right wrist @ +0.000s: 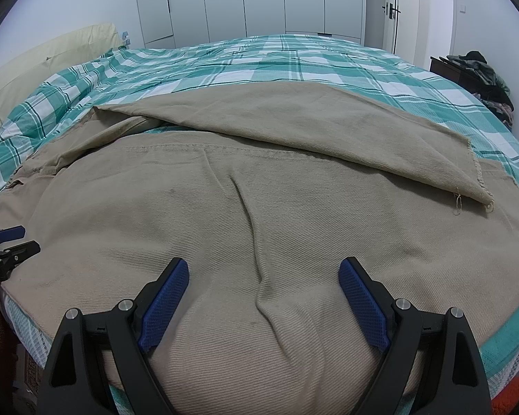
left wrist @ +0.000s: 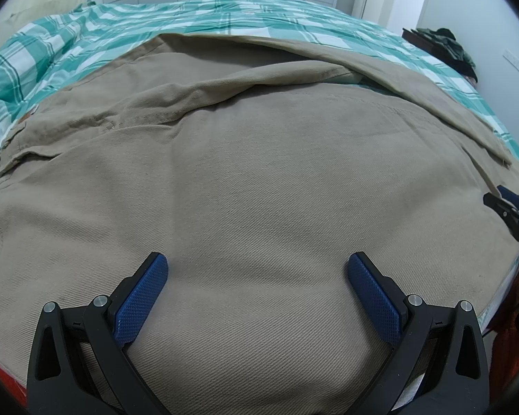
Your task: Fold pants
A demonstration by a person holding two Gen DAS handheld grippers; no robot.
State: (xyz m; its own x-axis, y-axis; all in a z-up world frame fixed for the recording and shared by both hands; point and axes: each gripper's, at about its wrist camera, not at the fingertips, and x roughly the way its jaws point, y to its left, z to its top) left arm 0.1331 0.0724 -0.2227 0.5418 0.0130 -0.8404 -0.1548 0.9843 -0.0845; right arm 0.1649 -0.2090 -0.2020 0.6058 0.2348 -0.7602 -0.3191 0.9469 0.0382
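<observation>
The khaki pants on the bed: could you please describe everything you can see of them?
The khaki pants are a tan twill-weave fabric, spread across the near edge of a green-and-white plaid bedcover. One leg lies folded diagonally over the other, its frayed hem with loose threads toward the right. A long crease runs down the near leg. The waistband end lies bunched at left. Both the left tongs and right tongs are open over the cloth, gripping nothing.
</observation>
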